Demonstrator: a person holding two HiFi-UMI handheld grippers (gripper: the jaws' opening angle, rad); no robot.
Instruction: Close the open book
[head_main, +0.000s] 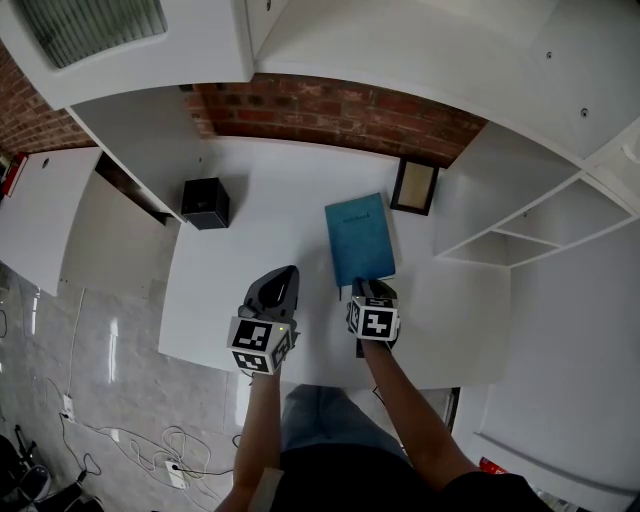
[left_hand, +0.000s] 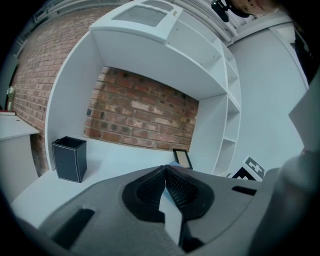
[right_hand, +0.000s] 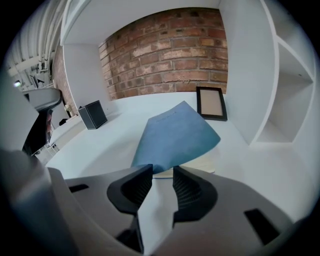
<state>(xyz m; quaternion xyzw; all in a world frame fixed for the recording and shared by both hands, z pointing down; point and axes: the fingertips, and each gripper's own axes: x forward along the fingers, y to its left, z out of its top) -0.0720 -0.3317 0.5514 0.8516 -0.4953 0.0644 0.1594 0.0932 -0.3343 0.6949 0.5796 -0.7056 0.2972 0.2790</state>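
Note:
A blue book (head_main: 360, 238) lies on the white desk (head_main: 250, 290), just beyond my right gripper (head_main: 372, 287). In the right gripper view its blue cover (right_hand: 175, 135) hangs tilted above the cream pages (right_hand: 202, 164), and the near corner of the cover reaches the tips of my right gripper (right_hand: 162, 170). The jaws there stand apart with a clear gap and press on nothing. My left gripper (head_main: 285, 272) hovers over bare desk to the left of the book. In its own view the left gripper (left_hand: 165, 167) has its pads together and holds nothing.
A black square box (head_main: 205, 203) stands at the back left of the desk. A small picture frame (head_main: 414, 186) leans on the brick wall (head_main: 330, 115) behind the book. White shelving (head_main: 520, 230) closes off the right side. The desk's front edge is under my forearms.

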